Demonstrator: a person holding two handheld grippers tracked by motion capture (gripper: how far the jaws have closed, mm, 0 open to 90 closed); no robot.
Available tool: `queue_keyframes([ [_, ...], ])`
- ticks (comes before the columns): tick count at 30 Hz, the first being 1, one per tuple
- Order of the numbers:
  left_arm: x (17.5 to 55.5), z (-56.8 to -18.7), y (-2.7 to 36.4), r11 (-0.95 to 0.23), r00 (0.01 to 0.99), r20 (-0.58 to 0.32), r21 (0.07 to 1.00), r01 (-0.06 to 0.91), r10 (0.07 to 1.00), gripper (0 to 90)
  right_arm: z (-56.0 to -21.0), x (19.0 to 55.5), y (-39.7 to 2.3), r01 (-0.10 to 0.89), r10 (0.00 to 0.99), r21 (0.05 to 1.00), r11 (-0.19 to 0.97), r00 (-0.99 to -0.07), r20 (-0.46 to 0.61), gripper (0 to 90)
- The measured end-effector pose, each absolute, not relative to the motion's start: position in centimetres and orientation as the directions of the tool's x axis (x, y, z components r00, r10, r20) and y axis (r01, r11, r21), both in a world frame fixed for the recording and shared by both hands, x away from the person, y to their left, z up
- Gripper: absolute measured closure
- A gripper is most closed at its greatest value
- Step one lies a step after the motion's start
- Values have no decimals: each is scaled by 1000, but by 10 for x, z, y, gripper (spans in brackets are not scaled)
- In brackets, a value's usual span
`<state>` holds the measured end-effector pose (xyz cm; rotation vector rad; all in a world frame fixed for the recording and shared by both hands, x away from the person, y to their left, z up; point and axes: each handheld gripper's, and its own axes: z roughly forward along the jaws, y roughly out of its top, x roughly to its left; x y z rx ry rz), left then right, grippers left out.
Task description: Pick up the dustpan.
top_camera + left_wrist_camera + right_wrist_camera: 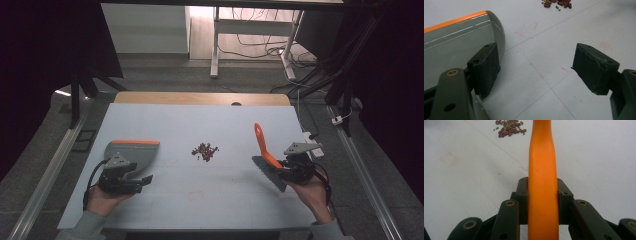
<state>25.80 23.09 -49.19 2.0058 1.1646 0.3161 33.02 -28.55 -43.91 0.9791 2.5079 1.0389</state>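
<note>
I see a small loose pile of dark red beans [205, 151] with a few greenish bits, lying mid-counter between my two tools. The counter [200, 200] is a smooth pale sheet with faint ruled lines and reddish scuffs. My right tool [295, 167] is clamped on the smooth orange plastic handle of a brush [265, 155], its grey bristle head angled down toward the counter. My left tool [546, 67] has its ridged black jaws spread wide apart, one beside a grey dustpan [131, 152] with a curved toothed edge and an orange rubber lip.
</note>
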Motion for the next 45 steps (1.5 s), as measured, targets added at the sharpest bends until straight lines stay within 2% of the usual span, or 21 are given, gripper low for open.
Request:
queue_keyframes([
  [21, 257, -488, 227, -289, 565, -153, 736, 613, 811, 228, -439, 329, -284, 481, 673, 705, 521, -739, 7, 703],
  [32, 258, -472, 218, -298, 563, -140, 731, 613, 814, 228, -439, 330, -285, 480, 670, 711, 514, -742, 17, 703],
  [40, 262, -452, 207, -328, 552, -97, 716, 617, 828, 227, -438, 328, -286, 470, 665, 712, 522, -747, 5, 703],
  [45, 262, -453, 210, -319, 542, -98, 717, 620, 834, 230, -436, 327, -286, 468, 671, 718, 516, -742, 2, 703],
])
